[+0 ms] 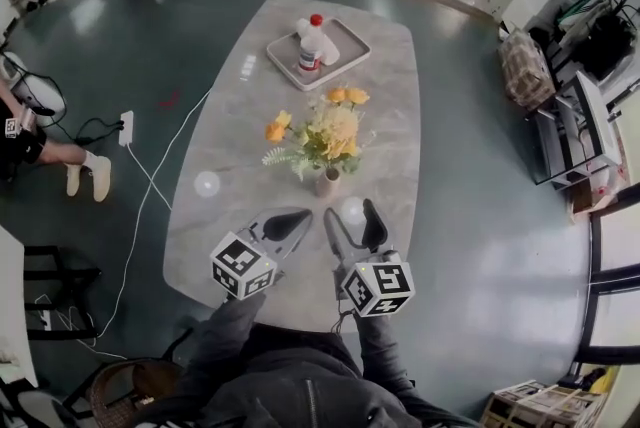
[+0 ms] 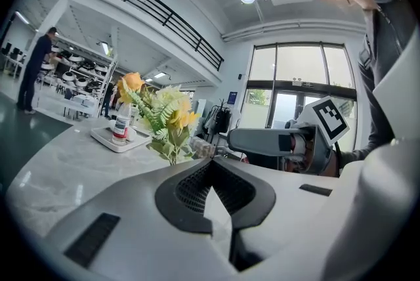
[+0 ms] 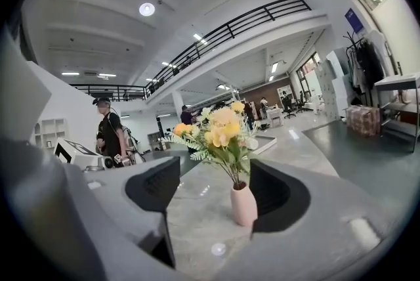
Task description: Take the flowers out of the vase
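Right gripper view: right gripper [image 3: 215, 189] released wide before the vase [image 3: 243, 205], probably to steady it; left gripper [image 2: 211, 168] near the vase, clenched empty.

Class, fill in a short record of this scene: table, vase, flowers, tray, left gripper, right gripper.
Table: pale marbled top
Vase: pink, upright on the table
Flowers: yellow and orange, in the vase
Tray: far end, holds a red-capped bottle
Left gripper: fingers shut, empty
Right gripper: fingers open, facing the vase, gripping nothing

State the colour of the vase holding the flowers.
The vase is pale pink; it shows best in the right gripper view.
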{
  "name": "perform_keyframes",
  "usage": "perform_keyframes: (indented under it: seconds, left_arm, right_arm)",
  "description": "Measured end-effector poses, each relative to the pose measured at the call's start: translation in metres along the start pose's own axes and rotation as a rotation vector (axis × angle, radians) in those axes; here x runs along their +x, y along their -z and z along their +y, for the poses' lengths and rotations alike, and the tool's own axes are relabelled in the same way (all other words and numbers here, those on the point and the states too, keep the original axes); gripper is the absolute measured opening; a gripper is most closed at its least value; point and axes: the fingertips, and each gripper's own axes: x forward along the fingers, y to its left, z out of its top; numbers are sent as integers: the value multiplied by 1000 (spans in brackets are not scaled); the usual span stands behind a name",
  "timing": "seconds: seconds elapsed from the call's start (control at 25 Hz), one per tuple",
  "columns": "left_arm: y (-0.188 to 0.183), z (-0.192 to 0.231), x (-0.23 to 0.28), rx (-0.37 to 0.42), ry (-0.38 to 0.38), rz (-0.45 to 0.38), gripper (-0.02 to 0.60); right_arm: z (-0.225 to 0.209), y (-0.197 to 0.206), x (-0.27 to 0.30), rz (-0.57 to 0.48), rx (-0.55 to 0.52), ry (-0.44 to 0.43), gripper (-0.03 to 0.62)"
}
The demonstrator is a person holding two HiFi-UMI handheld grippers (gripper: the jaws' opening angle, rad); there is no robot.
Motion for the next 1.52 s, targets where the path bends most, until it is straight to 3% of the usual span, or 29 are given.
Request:
perform_keyframes:
  seconds: [0.32,0.72,1.0,1.08,1.16,1.52]
  left_arm:
    - [6,41,17,-43,-32,17,0]
    - [24,75,35,-88,-39,47,0]
    - [34,91,45,-112,-33,66,0]
    - [37,96,48,-120,-31,70,0]
    - [40,102,51,-124,-28,72,0]
    - [46,126,58,-159,-38,78,0]
  right_arm:
    - [-14,19,36,78,-30,-5,382]
    - [-32,27,80,90,-27,-1,387]
    - [-43,39,102,150,-120,19,388]
    - [-43,46,108,176,-157,20,440]
    - [-43,53,115,194,-189,15,451]
    - [-39,52,142,174,-275,-14,454]
